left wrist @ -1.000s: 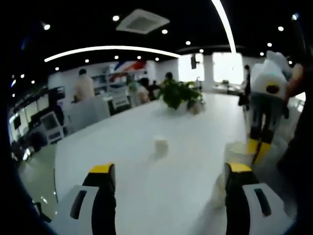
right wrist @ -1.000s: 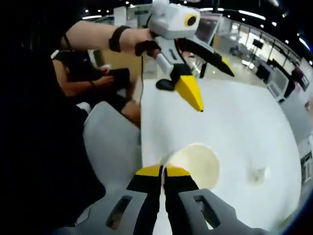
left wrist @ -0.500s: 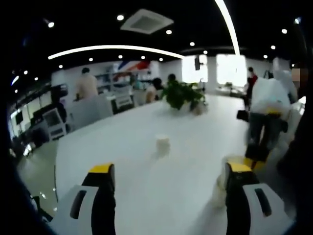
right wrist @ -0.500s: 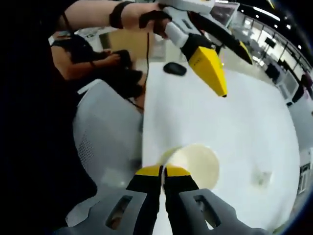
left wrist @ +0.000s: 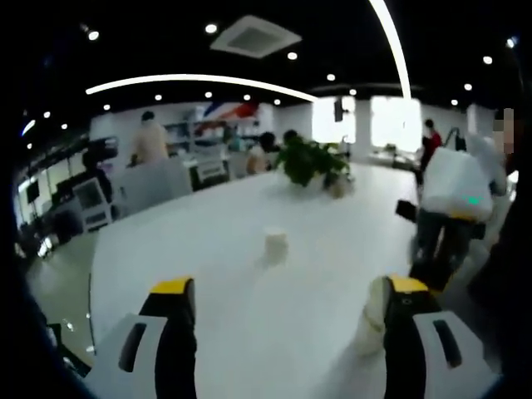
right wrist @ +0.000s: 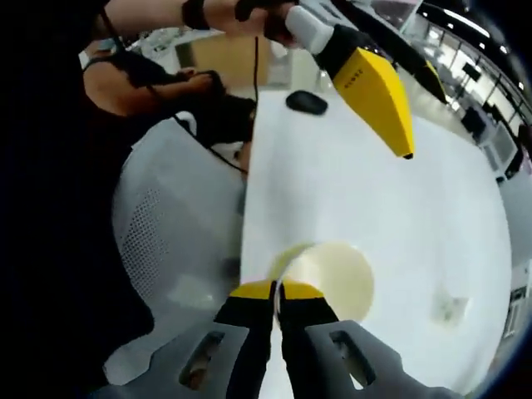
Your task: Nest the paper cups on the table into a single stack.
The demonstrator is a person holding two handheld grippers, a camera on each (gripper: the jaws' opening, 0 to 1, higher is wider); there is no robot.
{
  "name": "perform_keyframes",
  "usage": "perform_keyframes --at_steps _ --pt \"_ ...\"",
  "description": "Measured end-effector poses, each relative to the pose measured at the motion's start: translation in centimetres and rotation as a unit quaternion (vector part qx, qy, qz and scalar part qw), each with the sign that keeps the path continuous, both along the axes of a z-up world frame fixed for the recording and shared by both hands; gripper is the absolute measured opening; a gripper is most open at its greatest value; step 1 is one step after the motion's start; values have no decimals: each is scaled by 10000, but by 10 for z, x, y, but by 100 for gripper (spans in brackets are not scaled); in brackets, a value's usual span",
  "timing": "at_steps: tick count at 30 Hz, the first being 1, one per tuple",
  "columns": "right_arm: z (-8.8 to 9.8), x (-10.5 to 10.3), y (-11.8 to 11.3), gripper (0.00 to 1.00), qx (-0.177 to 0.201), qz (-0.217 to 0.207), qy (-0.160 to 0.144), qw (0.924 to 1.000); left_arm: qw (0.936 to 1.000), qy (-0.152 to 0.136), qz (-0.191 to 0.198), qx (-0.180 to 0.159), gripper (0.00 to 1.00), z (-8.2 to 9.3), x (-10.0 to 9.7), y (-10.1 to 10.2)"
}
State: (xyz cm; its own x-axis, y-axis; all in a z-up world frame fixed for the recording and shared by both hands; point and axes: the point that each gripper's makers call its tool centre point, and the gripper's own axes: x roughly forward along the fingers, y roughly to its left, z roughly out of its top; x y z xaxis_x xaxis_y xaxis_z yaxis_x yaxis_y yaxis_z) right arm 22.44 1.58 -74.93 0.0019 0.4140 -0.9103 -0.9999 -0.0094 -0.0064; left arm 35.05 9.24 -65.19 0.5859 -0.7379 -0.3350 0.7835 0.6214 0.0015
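In the right gripper view, my right gripper (right wrist: 278, 289) is shut on the near rim of a cream paper cup (right wrist: 332, 278), whose open mouth faces the camera above the white table (right wrist: 332, 191). A second small paper cup (right wrist: 450, 308) stands farther off on the table. My left gripper (right wrist: 424, 125) reaches in from above, jaws apart. In the left gripper view, my left gripper (left wrist: 290, 287) is open and holds nothing. The small cup (left wrist: 275, 247) stands ahead of it. The held cup (left wrist: 371, 320) sits beside its right jaw, under the right gripper (left wrist: 432, 264).
A potted plant (left wrist: 311, 161) stands at the table's far end. A black mouse (right wrist: 306, 101) lies on the table. A grey mesh chair (right wrist: 162, 241) is at the table edge, and a seated person (right wrist: 141, 75) is beyond it. People and desks fill the office background.
The right gripper, still shut on the cup, has sunk lower and closer beside the left gripper's right jaw. In the right gripper view the left gripper looms larger and nearer.
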Motion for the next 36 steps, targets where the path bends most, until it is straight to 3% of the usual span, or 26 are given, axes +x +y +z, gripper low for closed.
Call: perform_keyframes --at_steps 11,25,32,36 --pt "-4 -1 3 10 190 -209 105 9995 9999 96 95 5 94 -9 -3 8" --pt "-3 0 -3 14 405 -462 188 9979 9999 126 96 36 93 -11 -3 8" --pt "1 2 -4 24 742 -835 286 9933 9998 142 96 98 92 -13 -4 10" --pt "5 8 -5 34 879 -972 108 9913 9998 161 94 106 92 -15 -5 10"
